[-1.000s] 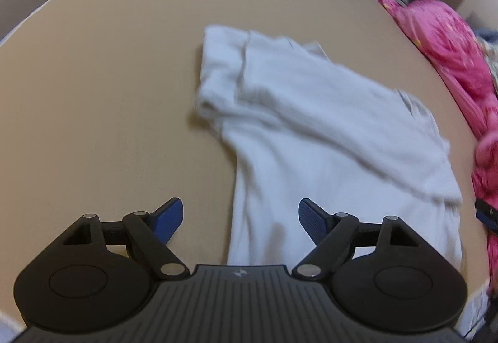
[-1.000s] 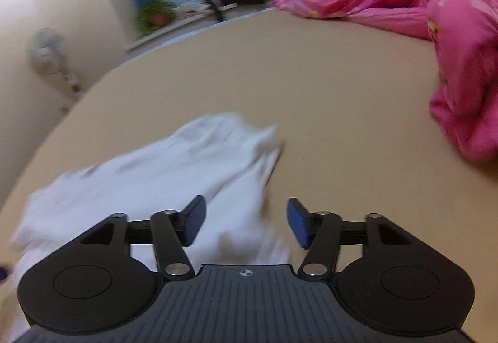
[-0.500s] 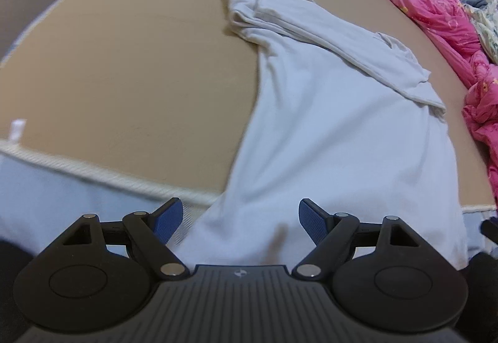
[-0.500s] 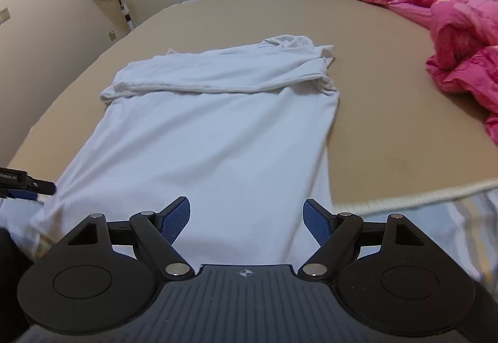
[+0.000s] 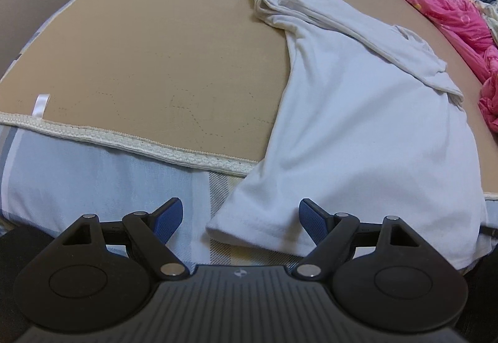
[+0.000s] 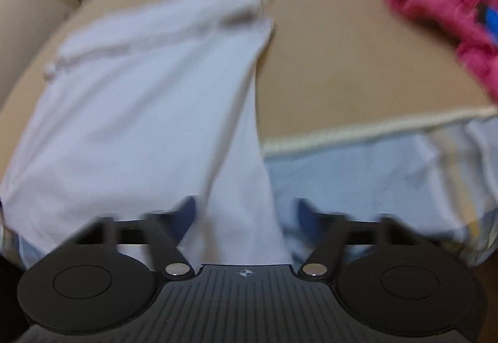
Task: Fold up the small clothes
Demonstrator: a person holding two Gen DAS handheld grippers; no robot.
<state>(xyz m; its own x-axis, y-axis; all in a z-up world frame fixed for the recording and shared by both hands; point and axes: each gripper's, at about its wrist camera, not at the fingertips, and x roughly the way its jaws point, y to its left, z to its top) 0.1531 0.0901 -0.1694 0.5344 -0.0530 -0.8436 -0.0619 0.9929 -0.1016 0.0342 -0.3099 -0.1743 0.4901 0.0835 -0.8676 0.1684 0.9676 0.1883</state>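
Here the white shirt [image 5: 358, 125] lay spread on the tan mattress [image 5: 155, 62], its top part folded over and its hem hanging past the corded edge onto the striped sheet [image 5: 93, 181]. The left gripper [image 5: 240, 218] stood wide apart, the hem's corner lying between its fingers. The right gripper [image 6: 246, 212] also seemed spread, though blurred, with the shirt's other edge running between its fingers. Pink bedding [image 5: 451, 6] lay well apart.

A white shirt [image 5: 358, 125] lies on the bed [image 5: 155, 62], its bottom corner between the wide-apart fingers of the left gripper [image 5: 239, 218].
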